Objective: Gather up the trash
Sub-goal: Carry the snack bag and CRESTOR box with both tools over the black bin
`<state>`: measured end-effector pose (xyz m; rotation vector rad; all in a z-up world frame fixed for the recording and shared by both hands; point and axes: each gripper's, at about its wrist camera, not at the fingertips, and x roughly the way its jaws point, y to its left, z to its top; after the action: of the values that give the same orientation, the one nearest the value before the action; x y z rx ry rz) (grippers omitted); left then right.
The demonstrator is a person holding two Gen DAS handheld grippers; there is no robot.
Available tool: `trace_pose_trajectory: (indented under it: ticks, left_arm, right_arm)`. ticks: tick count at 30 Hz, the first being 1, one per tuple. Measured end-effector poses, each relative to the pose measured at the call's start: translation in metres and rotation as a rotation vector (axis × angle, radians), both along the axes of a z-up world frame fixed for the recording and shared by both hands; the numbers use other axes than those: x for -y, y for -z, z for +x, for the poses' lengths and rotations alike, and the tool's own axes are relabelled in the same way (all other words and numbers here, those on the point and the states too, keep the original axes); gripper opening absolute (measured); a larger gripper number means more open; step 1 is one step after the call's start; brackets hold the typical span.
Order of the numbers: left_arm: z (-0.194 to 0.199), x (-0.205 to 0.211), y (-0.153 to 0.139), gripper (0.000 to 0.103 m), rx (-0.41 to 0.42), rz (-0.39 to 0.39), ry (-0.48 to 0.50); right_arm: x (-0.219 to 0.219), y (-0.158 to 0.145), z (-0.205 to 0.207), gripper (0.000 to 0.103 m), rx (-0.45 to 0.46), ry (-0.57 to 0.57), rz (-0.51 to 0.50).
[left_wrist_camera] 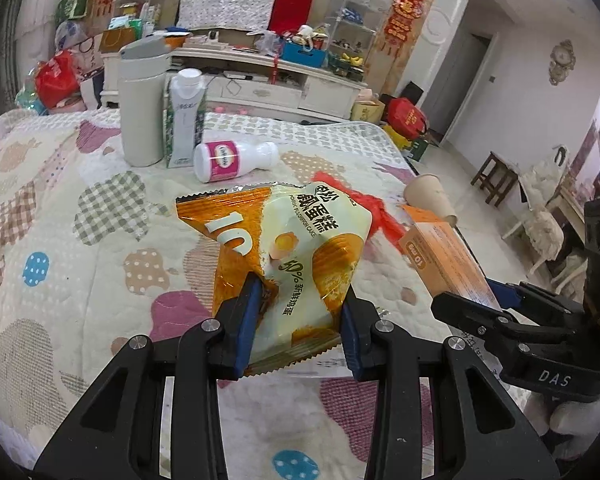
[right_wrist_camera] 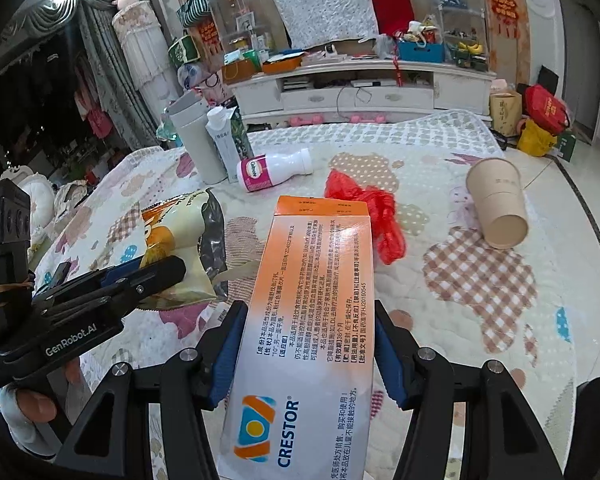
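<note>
We hold a crinkly cake wrapper (left_wrist_camera: 296, 256) pinched by its lower edge in the left gripper (left_wrist_camera: 300, 320), above the quilt (left_wrist_camera: 80, 240); it seems light, limp and slippery. Our right gripper (right_wrist_camera: 310, 344) clamps the stiff, light Crestor box (right_wrist_camera: 312, 300) across its sides.

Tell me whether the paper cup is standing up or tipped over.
Tipped over. The paper cup lies on its side on the quilt, its open mouth facing the camera, beside the red plastic bag.

Both cameras are sitting on the grippers, looking down and forward, close over the bed (left_wrist_camera: 60, 208). Both are seeing the bottle (left_wrist_camera: 232, 160) and the cup (right_wrist_camera: 498, 204).
</note>
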<state>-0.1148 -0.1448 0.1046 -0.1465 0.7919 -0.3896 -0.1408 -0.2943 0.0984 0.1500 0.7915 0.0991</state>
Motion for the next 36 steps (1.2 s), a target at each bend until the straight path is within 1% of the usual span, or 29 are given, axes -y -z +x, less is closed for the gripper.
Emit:
trace_pose_trajectory:
  ticks: [18,29,36]
  left_arm:
    - [-0.019,0.046,-0.012,0.034,0.029,0.007,0.102]
    - [-0.027,0.090,-0.016,0.034,0.029,0.015,0.196]
    - [-0.033,0.126,-0.018,0.034,0.027,0.014,0.264]
  right_arm:
    - [0.045,-0.010,-0.034,0.058,0.036,0.081,0.012]
    - [0.084,-0.011,-0.060,0.058,0.042,0.159,0.006]
    - [0.119,-0.009,-0.082,0.058,0.038,0.220,0.003]
